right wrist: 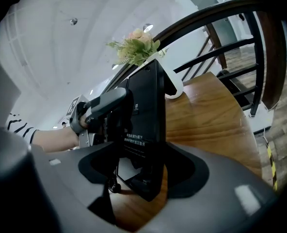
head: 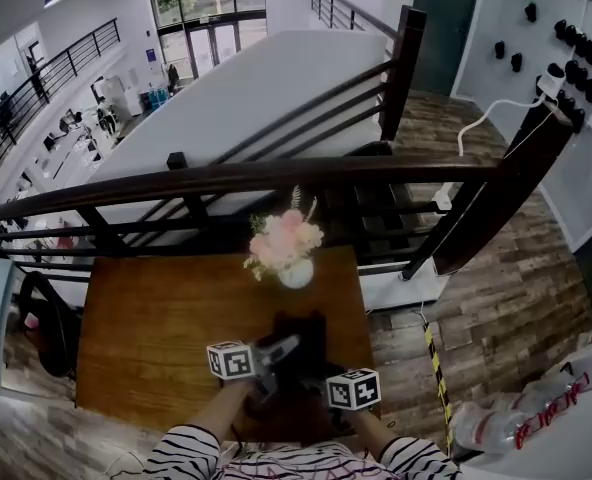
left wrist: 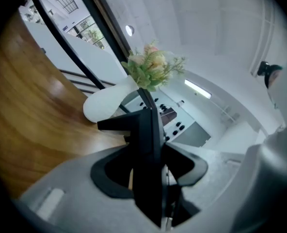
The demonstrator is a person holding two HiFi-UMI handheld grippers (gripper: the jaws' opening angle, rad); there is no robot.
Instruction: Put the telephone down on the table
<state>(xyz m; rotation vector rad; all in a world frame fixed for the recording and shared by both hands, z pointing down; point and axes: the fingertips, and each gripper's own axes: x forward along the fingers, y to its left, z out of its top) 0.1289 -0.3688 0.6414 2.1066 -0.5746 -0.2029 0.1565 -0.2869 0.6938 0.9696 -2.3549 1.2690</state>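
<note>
On the left, we see the left gripper [left wrist: 146, 144] pinching one side of the black telephone [right wrist: 146, 106]. The telephone stands on its edge over the near edge of the brown table [head: 146, 328], between both grippers. We cannot tell if it touches the wood. On the right, the right gripper [right wrist: 143, 147] pinches its other side. A white vase [head: 297, 274] of pink flowers [head: 284, 238] sits at the far edge.

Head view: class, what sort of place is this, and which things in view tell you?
Probably a mezzanine or upper landing in an office-like building. The dark railing behind the wooden table overlooks a lower floor with desks, and tall glass doors stand at its far end.
</note>
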